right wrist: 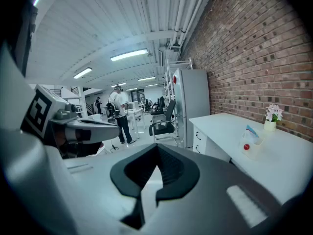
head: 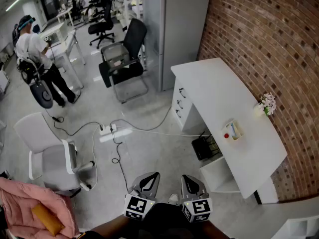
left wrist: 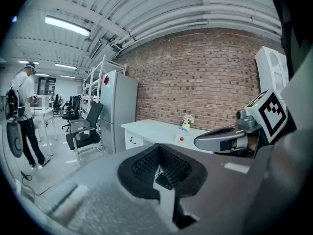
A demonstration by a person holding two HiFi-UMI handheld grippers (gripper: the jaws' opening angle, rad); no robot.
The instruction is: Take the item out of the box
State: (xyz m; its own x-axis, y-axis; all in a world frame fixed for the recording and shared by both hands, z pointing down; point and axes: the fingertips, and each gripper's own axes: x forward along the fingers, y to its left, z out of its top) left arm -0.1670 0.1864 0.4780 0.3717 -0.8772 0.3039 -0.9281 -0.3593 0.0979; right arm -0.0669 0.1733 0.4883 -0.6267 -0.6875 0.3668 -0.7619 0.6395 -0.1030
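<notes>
- The jaws of the left gripper [head: 151, 179] and right gripper [head: 189, 181] are pressed together, empty.
- The small box [head: 233, 131] could be knocked over if bumped.

No words or numbers readable here — none

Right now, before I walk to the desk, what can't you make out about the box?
- Item inside: the box on the desk is too small in the head view; only a red spot shows.
- Left gripper view: the box is far off and tiny.
- Right gripper view: its near wall hides the inside.
</notes>
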